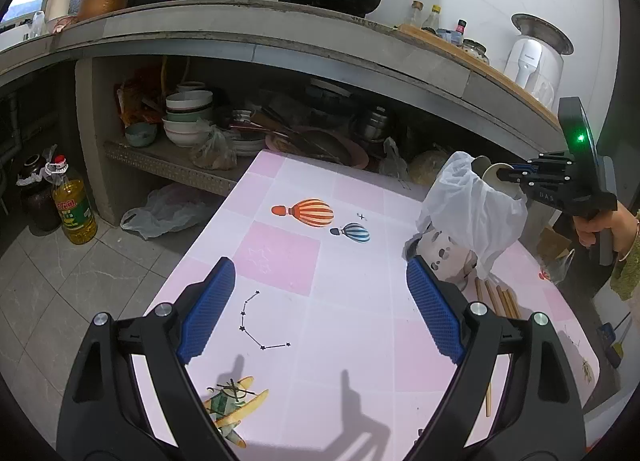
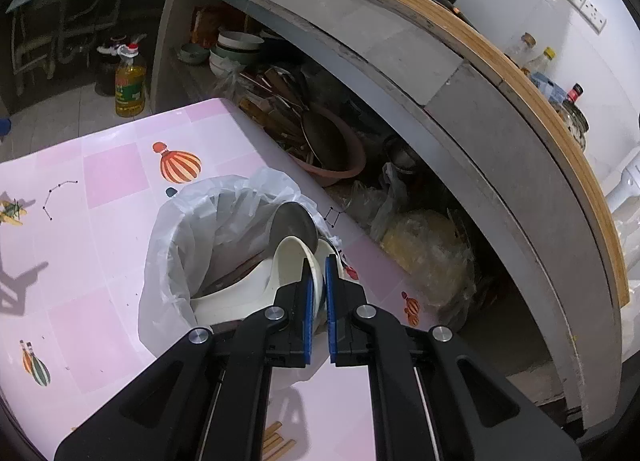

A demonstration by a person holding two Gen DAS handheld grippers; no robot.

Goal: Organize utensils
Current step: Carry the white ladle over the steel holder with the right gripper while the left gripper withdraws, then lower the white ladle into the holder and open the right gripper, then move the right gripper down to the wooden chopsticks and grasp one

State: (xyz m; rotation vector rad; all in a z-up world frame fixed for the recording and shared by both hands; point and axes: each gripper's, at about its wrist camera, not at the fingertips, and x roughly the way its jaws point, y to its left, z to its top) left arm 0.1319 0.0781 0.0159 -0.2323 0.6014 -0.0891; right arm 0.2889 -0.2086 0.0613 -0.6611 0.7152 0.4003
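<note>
Clenched on the rim of a white ceramic spoon [image 2: 298,261], our right gripper [image 2: 319,301] has its jaws nearly together, the blue pads on either side of the thin bowl edge. Our left gripper [image 1: 320,309] is released, jaws wide apart, hovering over the pink table [image 1: 352,197] with nothing between them.

In the right wrist view the spoon sits at 12 o'clock from the jaws, at the mouth of the utensil holder [image 2: 240,297], which is lined with a white plastic bag [image 2: 180,229]; a metal spoon [image 2: 296,227] stands just behind it. Wooden chopsticks [image 1: 498,299] lie on the table at 3 o'clock from our left jaws.

We judge the ceramic spoon stiff, glazed, slippery and breakable, so a firm hold low on the bowl wall suits it. The chopsticks look light and rigid; we would pinch them mid-length.
</note>
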